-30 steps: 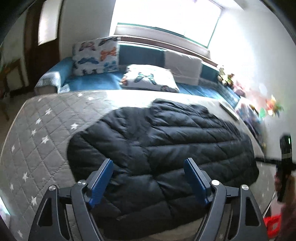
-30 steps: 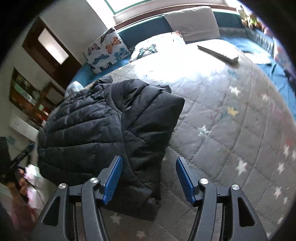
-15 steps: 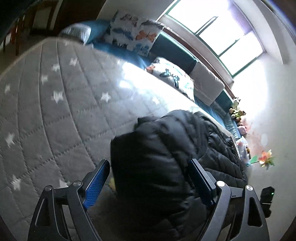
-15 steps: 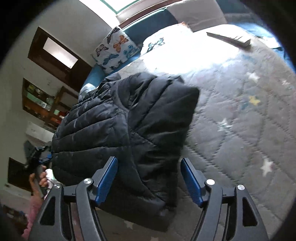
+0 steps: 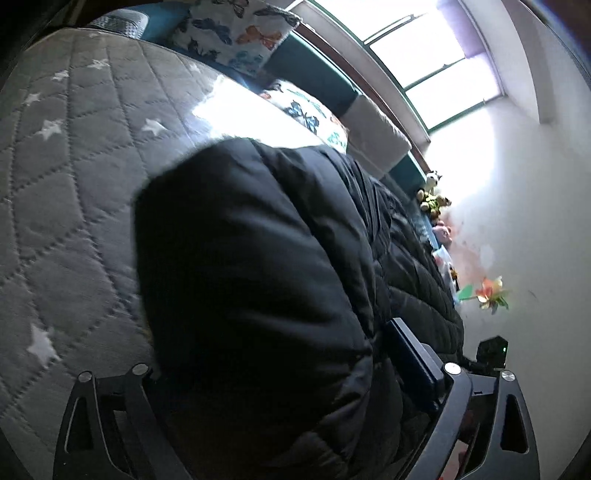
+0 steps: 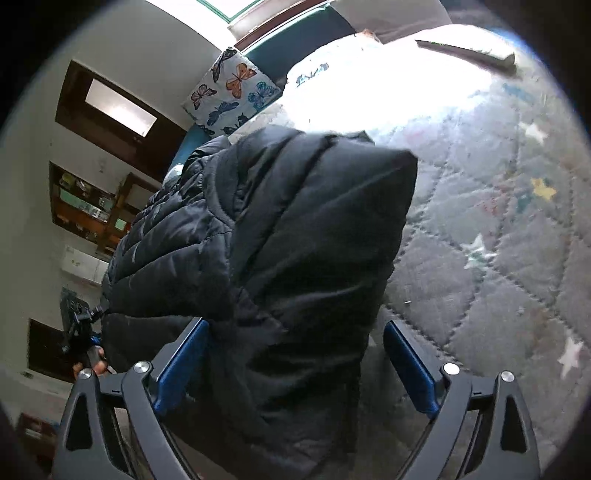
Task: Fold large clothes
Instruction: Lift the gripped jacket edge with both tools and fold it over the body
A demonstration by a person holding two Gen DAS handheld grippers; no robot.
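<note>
A black puffer jacket [image 5: 258, 277] lies on the grey quilted bed cover with white stars [image 5: 66, 206]. In the left wrist view its bulging left end fills the space between the jaws of my left gripper [image 5: 280, 373]. The jaws are opening; the left pad is hidden behind the jacket and the right blue pad [image 5: 413, 365] sits beside it. In the right wrist view the jacket's [image 6: 295, 240] right end lies between the jaws of my right gripper [image 6: 295, 369]. These jaws are opening too, and their blue pads [image 6: 410, 369] stand wide apart, not pressing.
Butterfly pillows [image 5: 240, 33] and a grey cushion [image 5: 373, 125] line the bed's far side under a bright window. Soft toys [image 5: 432, 195] sit along the wall. A flat dark object [image 6: 465, 55] lies on the far bed cover. Shelves [image 6: 85, 206] stand left.
Both grippers have dropped closer to the jacket and their jaws have spread wider. The left view swung and rolled from the jacket's middle to its left end.
</note>
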